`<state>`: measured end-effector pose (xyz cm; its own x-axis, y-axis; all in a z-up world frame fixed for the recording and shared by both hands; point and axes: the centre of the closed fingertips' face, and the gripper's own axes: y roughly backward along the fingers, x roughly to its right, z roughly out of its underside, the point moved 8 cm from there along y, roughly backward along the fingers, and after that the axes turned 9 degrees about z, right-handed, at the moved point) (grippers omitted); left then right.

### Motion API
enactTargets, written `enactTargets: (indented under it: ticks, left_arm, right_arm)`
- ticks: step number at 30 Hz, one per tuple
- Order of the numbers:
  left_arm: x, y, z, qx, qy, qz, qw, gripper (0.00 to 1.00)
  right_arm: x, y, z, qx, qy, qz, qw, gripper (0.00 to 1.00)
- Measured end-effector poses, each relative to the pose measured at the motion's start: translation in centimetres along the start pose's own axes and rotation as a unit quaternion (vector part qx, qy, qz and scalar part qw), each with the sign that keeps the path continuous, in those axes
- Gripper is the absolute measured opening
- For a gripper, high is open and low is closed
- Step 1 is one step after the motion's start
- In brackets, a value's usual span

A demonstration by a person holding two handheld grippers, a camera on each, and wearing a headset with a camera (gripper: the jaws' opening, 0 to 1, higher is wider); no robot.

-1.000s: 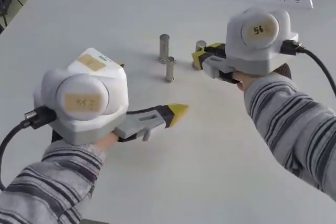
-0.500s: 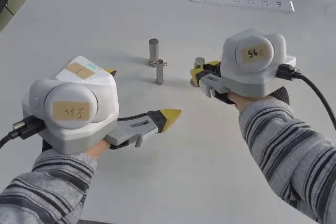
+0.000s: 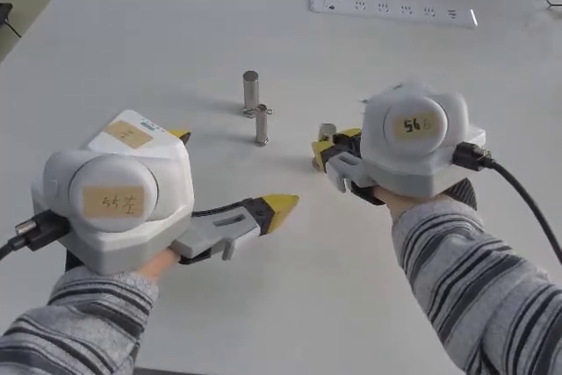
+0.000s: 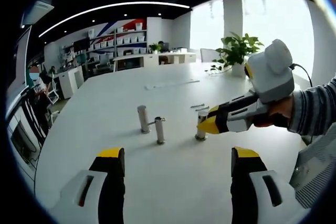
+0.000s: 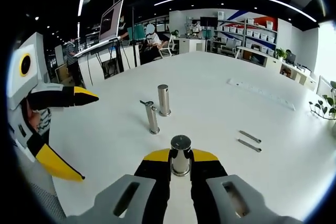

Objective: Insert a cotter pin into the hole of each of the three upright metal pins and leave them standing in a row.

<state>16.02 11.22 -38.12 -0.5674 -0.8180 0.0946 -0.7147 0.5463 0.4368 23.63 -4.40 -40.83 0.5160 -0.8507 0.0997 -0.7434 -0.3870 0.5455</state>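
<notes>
Two upright metal pins stand mid-table: the far pin (image 3: 251, 90) and, just nearer, a pin with a cotter pin through its top (image 3: 262, 125). My right gripper (image 3: 323, 150) is shut on the third pin (image 3: 327, 132), which stands upright between the yellow tips; the right gripper view has this pin (image 5: 180, 155) in the jaws. In the left gripper view its base (image 4: 201, 129) looks down on the table. My left gripper (image 3: 233, 173) hovers open and holds nothing, nearer to me and left of the pins. Its yellow jaws stand wide apart in the left gripper view.
Two loose cotter pins (image 5: 250, 141) lie on the white table (image 3: 290, 305) to the right of the pins. A white power strip (image 3: 391, 9) lies along the far side. A potted plant (image 4: 237, 51) stands at the table's far end.
My right gripper has drawn the gripped pin toward me, away from the far pin's line. The left gripper has barely moved. The camera has shifted.
</notes>
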Motion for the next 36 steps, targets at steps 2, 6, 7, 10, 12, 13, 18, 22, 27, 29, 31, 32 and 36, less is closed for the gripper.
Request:
enactTargets:
  ticks: [2,6,7,10,12,13,18,22,27,29,31,32,36]
  left_arm:
    - [0.0,0.1,0.0,0.002,0.001,0.001,1.0,0.82]
    - [0.1,0.1,0.1,-0.002,0.003,0.001,1.0,0.82]
    - [0.1,0.1,0.2,-0.003,0.005,0.001,1.0,0.82]
    - [0.1,0.1,0.3,-0.006,0.006,0.002,1.0,0.81]
    - [0.2,0.1,0.3,-0.006,0.005,0.003,1.0,0.81]
    - [0.2,0.1,0.3,-0.005,0.005,0.004,1.0,0.81]
    - [0.3,0.0,0.3,-0.006,0.005,0.006,0.9999,0.82]
    - [0.4,0.0,0.3,-0.007,0.005,0.007,0.9999,0.82]
    - [0.4,0.0,0.3,-0.006,0.01,0.007,0.9999,0.82]
    - [0.4,0.0,0.3,-0.005,0.011,0.006,0.9999,0.82]
    - [0.4,0.1,0.2,-0.003,0.013,0.007,0.9999,0.82]
    - [0.4,0.1,0.2,-0.003,0.013,0.007,0.9999,0.82]
    - [0.5,0.3,0.0,-0.003,0.013,0.007,0.9999,0.82]
  right_arm:
    - [0.0,0.1,0.3,-0.004,0.002,0.002,1.0,0.08]
    - [-0.1,0.3,0.5,-0.003,-0.001,0.003,1.0,0.08]
    - [-0.1,0.4,0.6,-0.003,0.003,0.004,1.0,0.08]
    - [-0.2,0.5,0.7,-0.002,-0.005,0.003,1.0,0.08]
    - [-0.2,0.6,0.7,-0.002,-0.002,0.004,1.0,0.08]
    - [-0.2,0.7,0.7,-0.002,-0.005,0.003,1.0,0.08]
    - [-0.3,0.8,0.8,-0.004,-0.006,0.007,1.0,0.08]
    - [-0.2,0.8,0.7,-0.011,-0.025,0.004,0.9996,0.09]
    - [-0.2,1.1,-0.1,0.001,-0.016,-0.011,0.9998,0.14]
    - [-0.2,1.4,-0.2,0.007,-0.007,-0.017,0.9998,0.19]
    - [0.0,1.7,-0.3,0.008,-0.014,-0.022,0.9996,0.21]
    - [0.2,1.8,-0.3,0.009,-0.018,-0.023,0.9995,0.23]
    - [1.1,2.6,-0.3,0.007,-0.026,-0.034,0.9991,0.24]
